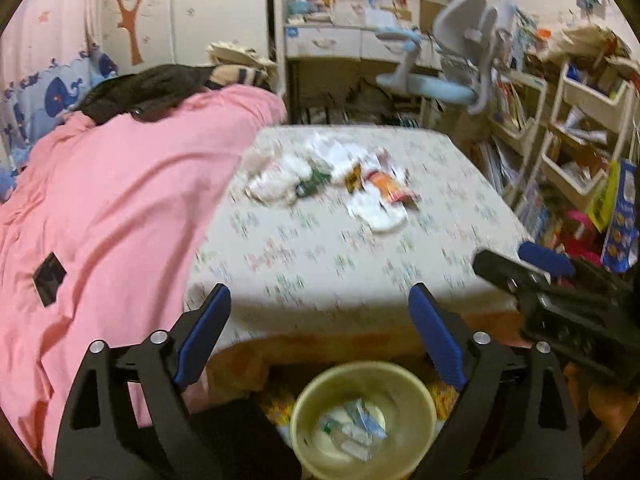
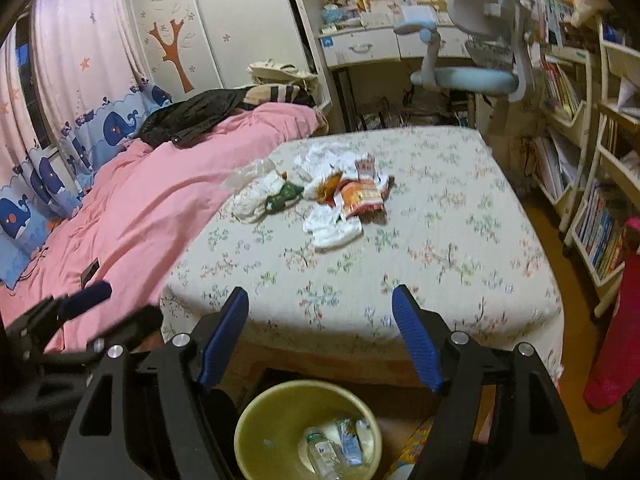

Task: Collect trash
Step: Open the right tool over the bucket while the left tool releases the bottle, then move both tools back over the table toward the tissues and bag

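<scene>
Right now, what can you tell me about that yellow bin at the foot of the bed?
The bin is a round, pale yellow bucket, plastic by its look, standing upright on the floor just below the bed's near edge, mouth open. Its rim is plain and smooth. Inside lie a few pieces of trash: a small clear bottle and some wrappers. Both grippers hang above it, neither touching it.
</scene>
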`<move>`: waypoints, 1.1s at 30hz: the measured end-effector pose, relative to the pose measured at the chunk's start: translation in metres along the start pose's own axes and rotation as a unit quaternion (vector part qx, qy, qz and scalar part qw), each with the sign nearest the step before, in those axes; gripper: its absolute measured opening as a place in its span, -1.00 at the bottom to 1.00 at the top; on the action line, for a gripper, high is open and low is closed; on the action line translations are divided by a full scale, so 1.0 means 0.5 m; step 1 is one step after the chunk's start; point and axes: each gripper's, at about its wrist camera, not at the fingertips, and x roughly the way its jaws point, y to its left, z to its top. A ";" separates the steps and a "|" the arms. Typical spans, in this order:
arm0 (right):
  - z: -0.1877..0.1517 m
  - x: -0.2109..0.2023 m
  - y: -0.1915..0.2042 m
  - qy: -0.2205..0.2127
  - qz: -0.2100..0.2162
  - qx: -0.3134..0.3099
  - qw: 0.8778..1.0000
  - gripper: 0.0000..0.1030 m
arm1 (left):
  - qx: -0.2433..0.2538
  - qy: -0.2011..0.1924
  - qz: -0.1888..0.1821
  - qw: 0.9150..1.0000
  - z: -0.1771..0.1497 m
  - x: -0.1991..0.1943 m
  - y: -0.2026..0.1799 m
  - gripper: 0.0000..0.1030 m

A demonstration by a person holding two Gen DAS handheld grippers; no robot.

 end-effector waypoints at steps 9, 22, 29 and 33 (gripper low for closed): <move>0.075 0.030 0.017 -0.022 -0.002 -0.048 0.999 0.44 | -0.030 -0.042 0.021 0.998 0.113 0.054 0.041 0.83; 0.186 0.100 0.024 -0.074 -0.005 -0.086 0.994 0.55 | -0.060 -0.083 0.037 0.994 0.251 0.149 0.078 0.85; 0.198 0.120 0.011 -0.074 -0.005 -0.071 0.995 0.60 | -0.063 -0.083 0.035 0.994 0.273 0.189 0.071 0.85; 0.210 0.135 0.011 -0.074 -0.005 -0.070 0.995 0.61 | -0.053 -0.086 0.039 0.994 0.288 0.211 0.057 0.85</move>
